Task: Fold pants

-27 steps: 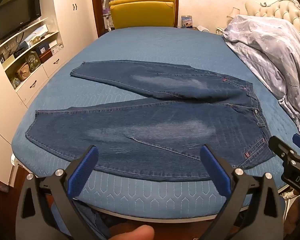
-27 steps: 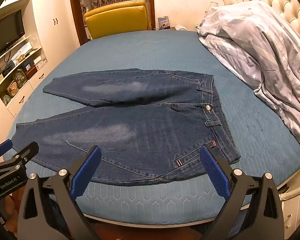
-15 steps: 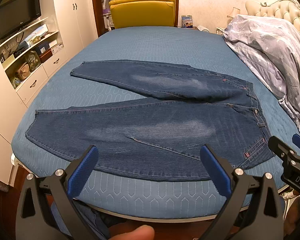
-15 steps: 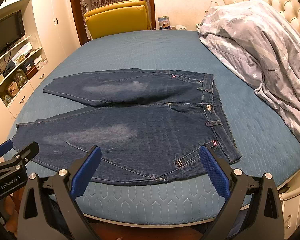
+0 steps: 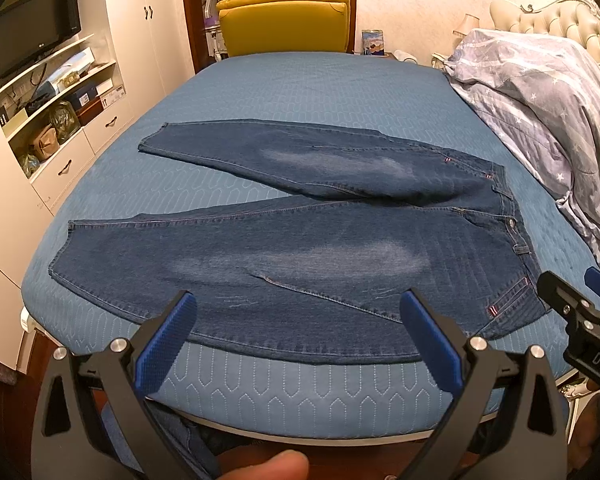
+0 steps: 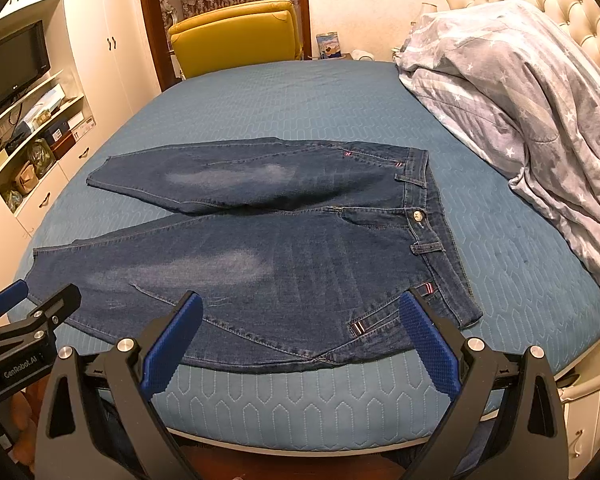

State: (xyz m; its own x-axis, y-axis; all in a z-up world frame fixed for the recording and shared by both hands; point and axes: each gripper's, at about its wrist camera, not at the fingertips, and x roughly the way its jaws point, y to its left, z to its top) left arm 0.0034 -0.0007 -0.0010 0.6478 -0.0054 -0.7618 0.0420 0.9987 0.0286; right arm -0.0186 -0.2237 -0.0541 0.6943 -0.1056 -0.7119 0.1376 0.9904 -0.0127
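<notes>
Almost nothing has changed over the last second. In both wrist views the jeans (image 5: 300, 248) lie in the same spread and my two grippers sit at the same standoff from the near edge of the bed (image 5: 300, 80) as they did a moment ago. I read that as a pause before the first fold rather than progress: no fold has been made yet.

The jeans lie flat on the blue quilted cover, front side up, waistband (image 6: 432, 216) to the right and the leg hems to the left. The near leg (image 6: 188, 280) runs along the near edge of the bed, and the far leg (image 6: 228, 176) angles away from it, so the two legs are splayed apart with bare cover showing between them at the left.

My left gripper (image 5: 300, 336) is released, its blue pads wide apart and holding nothing, poised just short of the near leg's lower seam. My right gripper (image 6: 300, 336) is likewise released and empty, facing the near corner of the waistband (the little striped tag (image 6: 358, 327) sits just ahead of it).

My judgement is that the next move is to pinch one leg at hem and waist and lay it over the other. The grey star-print duvet (image 6: 520, 92) heaped at the right is well apart from the jeans, so it should not interfere.
</notes>
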